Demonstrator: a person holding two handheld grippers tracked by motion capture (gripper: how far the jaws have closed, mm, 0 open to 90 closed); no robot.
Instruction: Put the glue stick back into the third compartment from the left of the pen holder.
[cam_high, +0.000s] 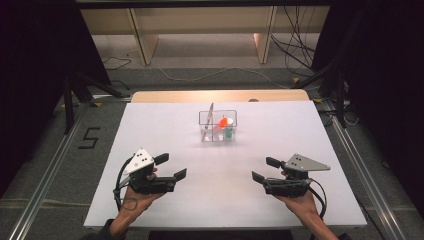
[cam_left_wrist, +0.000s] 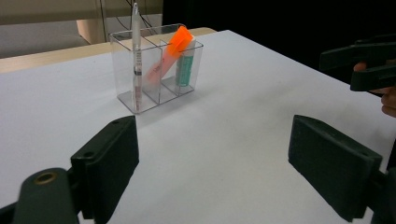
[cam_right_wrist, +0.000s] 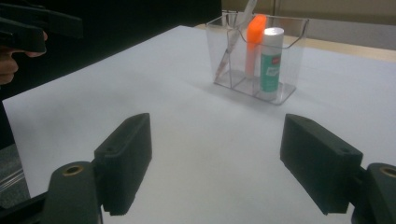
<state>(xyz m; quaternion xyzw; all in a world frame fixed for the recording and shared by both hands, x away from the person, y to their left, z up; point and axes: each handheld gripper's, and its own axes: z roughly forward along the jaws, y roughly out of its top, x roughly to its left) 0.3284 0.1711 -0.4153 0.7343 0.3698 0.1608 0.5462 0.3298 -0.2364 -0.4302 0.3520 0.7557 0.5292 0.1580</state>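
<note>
clear organizer (cam_high: 218, 125) well ahead of both hand-held grippers

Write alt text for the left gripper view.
A clear organiser stands on a white table, holding a pen, an orange highlighter and a glue stick. The left gripper is open in front.

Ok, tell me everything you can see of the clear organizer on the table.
The clear organizer is a small transparent plastic box, open-topped, split by clear dividers into compartments. It stands upright on the white table, toward the far middle, apart from both grippers. Inside are a slim pen leaning, an orange highlighter tilted, and a white-capped glue stick upright.
</note>
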